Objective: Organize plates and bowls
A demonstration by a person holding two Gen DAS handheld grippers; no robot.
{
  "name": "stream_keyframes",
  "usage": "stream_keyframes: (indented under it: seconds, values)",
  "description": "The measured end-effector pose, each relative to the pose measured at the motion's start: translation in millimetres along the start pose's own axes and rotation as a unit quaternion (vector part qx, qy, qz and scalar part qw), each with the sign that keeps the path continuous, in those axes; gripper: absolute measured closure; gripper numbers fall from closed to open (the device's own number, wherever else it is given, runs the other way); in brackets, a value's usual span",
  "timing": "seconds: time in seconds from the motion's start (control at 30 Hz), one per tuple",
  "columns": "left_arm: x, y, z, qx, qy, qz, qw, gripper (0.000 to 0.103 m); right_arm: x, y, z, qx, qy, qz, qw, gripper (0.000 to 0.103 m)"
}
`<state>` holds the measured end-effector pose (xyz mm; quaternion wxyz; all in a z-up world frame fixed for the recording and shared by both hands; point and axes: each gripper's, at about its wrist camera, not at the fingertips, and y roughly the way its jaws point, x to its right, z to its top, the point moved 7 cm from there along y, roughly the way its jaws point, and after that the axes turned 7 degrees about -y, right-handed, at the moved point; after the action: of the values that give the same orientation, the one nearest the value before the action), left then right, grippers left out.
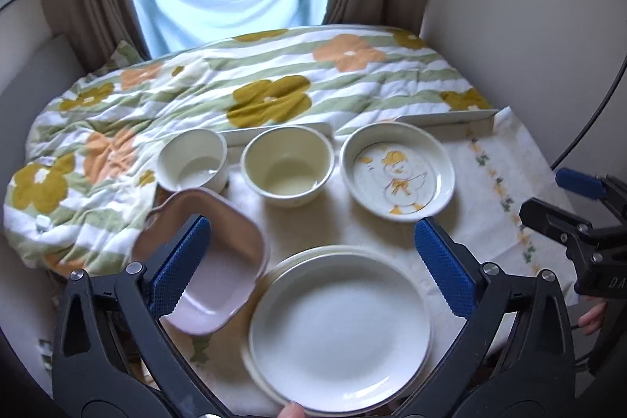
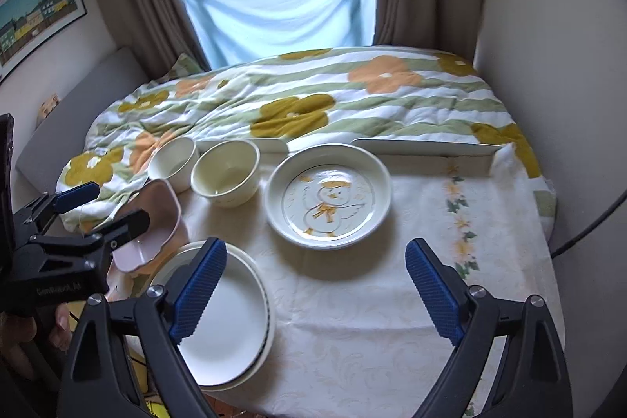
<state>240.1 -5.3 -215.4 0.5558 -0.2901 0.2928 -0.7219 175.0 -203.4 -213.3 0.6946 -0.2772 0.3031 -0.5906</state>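
Stack of plain white plates (image 1: 339,335) sits at the near-left edge of the tabletop (image 2: 352,320) — at least two deep, top one offset a bit from the one under, so not nested square. Rim overhangs or sits right at the near edge; can't tell which. Pink squarish dish (image 1: 203,269) just left of the stack, tilted, half off the cloth toward the bed; looks propped on the edge, not flat. My guess: it's the odd one out and prob. the riskiest to nudge.

Back row, L to R: small white bowl (image 1: 192,159), cream bowl (image 1: 288,170), duck plate (image 1: 396,172). Two bowls nearly touching in right wrist view; duck plate apart from them. Bowls look close in size — likely meant to nest, I'd judge.

Left claw (image 1: 311,261) fingers wide apart, holding nothing, hanging above the white stack w/ left finger (image 1: 182,261) in front of the pink dish. Right claw (image 2: 315,292) also spread, empty, over bare cloth betw. stack and duck plate.

Room: right half of tabletop is bare cloth — best landing zone. Left side cramped: bed quilt (image 1: 235,85) butts against the bowls and pink dish. Far edge has a low white raised strip (image 2: 427,145) behind the duck plate, so pushing back is limited. Wall close on right.
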Motion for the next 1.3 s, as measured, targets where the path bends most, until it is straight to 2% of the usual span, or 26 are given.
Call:
stream_keyframes:
  seconds: [0.07,0.23,0.3,0.4,0.53,0.67,0.73,0.77,0.83,0.87,0.9,0.97,1.07,1.17,1.2,1.23,1.3]
  values:
    - [8.0,10.2,3.8,-0.018,-0.004,-0.024,0.9995,0.0,10.4,-0.4,0.0,-0.001,0.01,0.0,1.0,0.0]
    - [17.9,33.5,9.9,-0.045,-0.027,-0.035,0.998,0.0,44.9,11.5,11.5,-0.019,0.015,-0.013,1.0,0.0]
    - [20.1,42.3,10.6,-0.056,-0.048,-0.043,0.9964,0.0,56.4,23.2,15.8,-0.043,0.008,-0.009,0.999,0.0]
    - [23.8,59.8,4.7,-0.074,-0.079,-0.047,0.993,0.0,76.3,41.9,25.3,-0.05,0.023,0.001,0.999,0.0]
    - [27.8,92.6,-2.9,-0.1,-0.11,-0.027,0.9885,0.0,93.7,85.2,34.4,-0.085,0.012,0.038,0.996,0.0]
    - [32.0,132.2,-9.9,-0.122,-0.142,-0.009,0.9823,0.0,103.8,140.6,32.6,-0.135,0.002,0.099,0.986,0.0]
    - [34.0,152.4,-13.6,-0.133,-0.157,0.002,0.9786,0.003,104.4,161.5,29.5,-0.15,-0.01,0.119,0.981,0.001]
    - [35.8,160.0,-16.5,-0.138,-0.165,0.006,0.9766,0.006,103.7,172.5,28.0,-0.158,-0.019,0.13,0.979,0.005]
    - [34.7,175.9,-22.0,-0.153,-0.181,0.014,0.9715,0.024,100.9,190.6,25.1,-0.176,-0.036,0.15,0.972,0.023]
    - [34.2,183.5,-24.2,-0.159,-0.188,0.019,0.9692,0.029,98.6,199.6,23.1,-0.186,-0.044,0.162,0.968,0.034]
    - [34.4,189.9,-26.3,-0.162,-0.194,0.023,0.9672,0.033,96.7,206.1,21.4,-0.193,-0.05,0.17,0.965,0.041]
    - [35.1,199.0,-28.0,-0.164,-0.2,0.033,0.9654,0.034,94.1,217.0,18.6,-0.201,-0.06,0.184,0.96,0.045]
    - [32.6,208.2,-32.1,-0.167,-0.211,0.044,0.9621,0.043,92.2,225.5,17.7,-0.202,-0.071,0.199,0.956,0.052]
    - [30.2,216.6,-34.7,-0.171,-0.222,0.048,0.9588,0.056,91.4,230.5,17.9,-0.2,-0.083,0.206,0.954,0.064]
    - [29.7,218.3,-35.4,-0.171,-0.224,0.048,0.9583,0.065,91.4,232.3,18.2,-0.199,-0.085,0.208,0.954,0.07]
    - [29.4,219.9,-35.3,-0.17,-0.224,0.051,0.9583,0.073,91.1,233.4,17.8,-0.198,-0.088,0.209,0.954,0.07]
    - [29.1,219.7,-33.4,-0.162,-0.226,0.046,0.9594,0.083,92.1,235.5,19.1,-0.194,-0.092,0.212,0.953,0.08]
